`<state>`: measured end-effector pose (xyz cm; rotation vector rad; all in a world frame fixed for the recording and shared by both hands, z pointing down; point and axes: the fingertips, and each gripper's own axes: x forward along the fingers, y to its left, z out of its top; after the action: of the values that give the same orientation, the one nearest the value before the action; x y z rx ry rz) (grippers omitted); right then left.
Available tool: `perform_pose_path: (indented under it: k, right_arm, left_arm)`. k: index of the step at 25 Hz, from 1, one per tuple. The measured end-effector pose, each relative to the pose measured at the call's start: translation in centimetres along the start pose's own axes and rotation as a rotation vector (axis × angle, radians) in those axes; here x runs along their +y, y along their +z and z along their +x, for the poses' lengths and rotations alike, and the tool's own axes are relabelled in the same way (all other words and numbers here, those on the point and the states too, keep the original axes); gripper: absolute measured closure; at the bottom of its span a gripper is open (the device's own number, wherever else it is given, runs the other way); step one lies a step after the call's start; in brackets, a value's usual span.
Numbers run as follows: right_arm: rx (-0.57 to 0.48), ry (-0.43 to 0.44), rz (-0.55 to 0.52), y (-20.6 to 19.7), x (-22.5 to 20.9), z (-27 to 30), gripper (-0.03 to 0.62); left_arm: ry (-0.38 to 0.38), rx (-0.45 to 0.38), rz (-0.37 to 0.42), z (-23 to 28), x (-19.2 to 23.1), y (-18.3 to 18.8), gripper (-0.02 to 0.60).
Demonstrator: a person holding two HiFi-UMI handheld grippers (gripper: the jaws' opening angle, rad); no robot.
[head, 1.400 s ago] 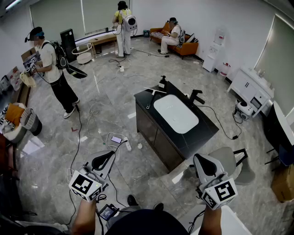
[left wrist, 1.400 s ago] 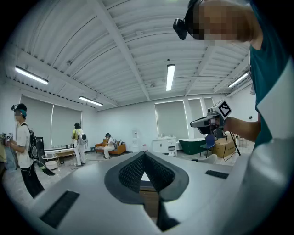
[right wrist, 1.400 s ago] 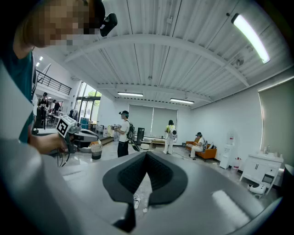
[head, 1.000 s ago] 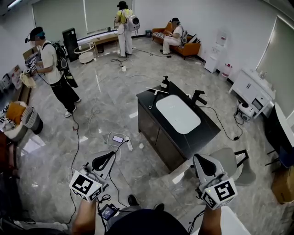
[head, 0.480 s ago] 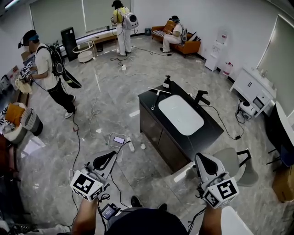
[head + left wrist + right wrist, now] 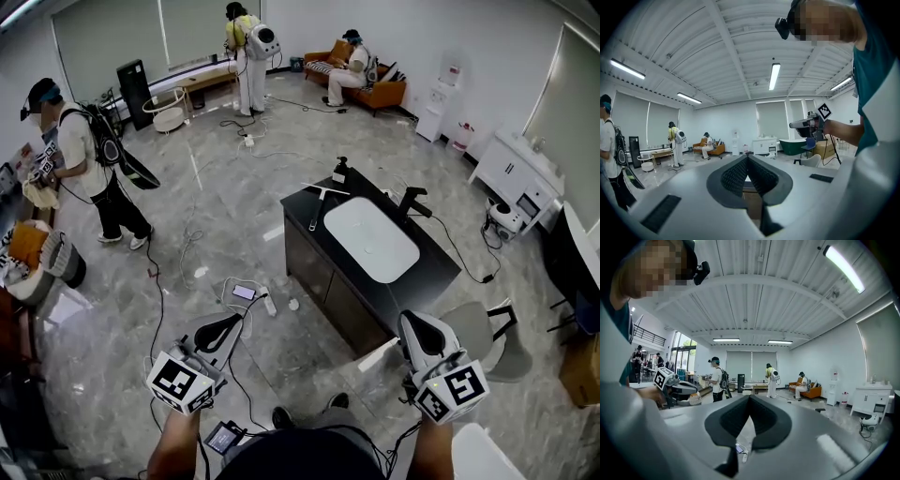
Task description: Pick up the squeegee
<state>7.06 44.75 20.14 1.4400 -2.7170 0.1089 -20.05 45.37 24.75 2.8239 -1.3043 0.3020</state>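
The squeegee (image 6: 320,199) lies on the far left corner of a black vanity counter (image 6: 427,272), left of the white basin (image 6: 370,239), its pale blade away from me. My left gripper (image 6: 225,330) is held low over the floor, well short of the counter, jaws shut and empty (image 6: 747,157). My right gripper (image 6: 417,328) hovers by the counter's near right corner, also shut with nothing in it (image 6: 749,398). Each gripper view shows the other gripper off to the side; neither shows the squeegee.
A dark soap bottle (image 6: 340,170) and a black faucet (image 6: 412,202) stand on the counter. Cables and a power strip (image 6: 253,295) lie on the floor ahead of the left gripper. A grey chair (image 6: 483,333) is at the right. Three people (image 6: 80,155) are farther off.
Both grippers have drifted forward with me and slightly down, and the counter sits a little nearer. The person at the left has walked further left. Both jaws stay shut.
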Motion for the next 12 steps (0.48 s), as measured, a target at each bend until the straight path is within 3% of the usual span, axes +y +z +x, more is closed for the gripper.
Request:
perform_pose_path:
  k: [12]
  right_arm:
    - [0.010, 0.093, 0.009, 0.0, -8.6, 7.4, 0.585]
  left_arm:
    - [0.081, 0.026, -0.039, 8.7, 2.2, -0.2, 0.578]
